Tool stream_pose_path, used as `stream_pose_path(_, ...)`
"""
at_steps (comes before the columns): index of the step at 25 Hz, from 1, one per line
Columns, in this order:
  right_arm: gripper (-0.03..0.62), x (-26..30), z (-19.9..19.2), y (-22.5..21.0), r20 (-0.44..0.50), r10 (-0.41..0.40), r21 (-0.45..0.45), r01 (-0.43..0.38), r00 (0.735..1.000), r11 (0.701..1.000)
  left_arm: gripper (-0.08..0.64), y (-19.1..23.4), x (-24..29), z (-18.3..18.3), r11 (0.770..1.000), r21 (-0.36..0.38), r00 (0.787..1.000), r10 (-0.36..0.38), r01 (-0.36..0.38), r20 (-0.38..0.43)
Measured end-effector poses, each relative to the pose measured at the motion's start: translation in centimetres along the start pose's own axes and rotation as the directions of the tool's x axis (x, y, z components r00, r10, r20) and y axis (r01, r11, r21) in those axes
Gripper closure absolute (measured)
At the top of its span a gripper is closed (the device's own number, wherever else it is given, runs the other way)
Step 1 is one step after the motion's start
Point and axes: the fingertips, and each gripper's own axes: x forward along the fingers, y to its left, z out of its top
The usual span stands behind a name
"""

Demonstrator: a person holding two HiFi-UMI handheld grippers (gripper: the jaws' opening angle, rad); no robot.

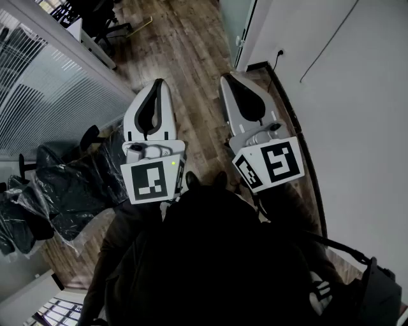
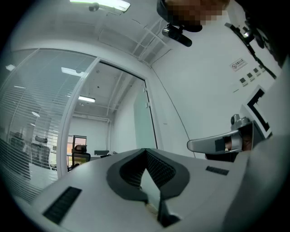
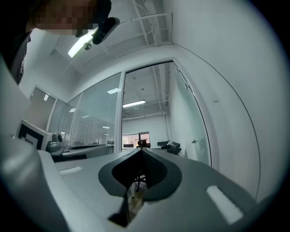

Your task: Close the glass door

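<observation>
The glass door stands swung open ahead of me, against the white wall on the right. In the right gripper view its greenish pane carries a small handle. In the left gripper view the door shows beyond the doorway. My left gripper and right gripper are held side by side over the wooden floor, pointing forward, well short of the door. Both are shut, tips together, with nothing held, as the left gripper and right gripper show in their own views.
A glass partition with blinds runs along the left. Black plastic-wrapped chairs stand at its foot. The white wall on the right has a socket with a cable. Office chairs and desks lie beyond the doorway.
</observation>
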Motion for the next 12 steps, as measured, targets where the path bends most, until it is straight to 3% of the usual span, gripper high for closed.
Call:
stream_pose_path(7,0.592,-0.8,-0.3,-0.2,-0.004,0.008,-0.001,-0.008,1.0,1.0,0.563,-0.5,-0.4,0.2,1.0,-0.009,0.999,0.03,-0.03,0.019)
stream_pose_path(12,0.591,0.3,-0.8,-3.8,0.001,0.034,0.036,-0.034,0.999,0.999,0.563,-2.0,2.5,-0.7,0.998,-0.002,0.998,0.056,-0.056,-0.012)
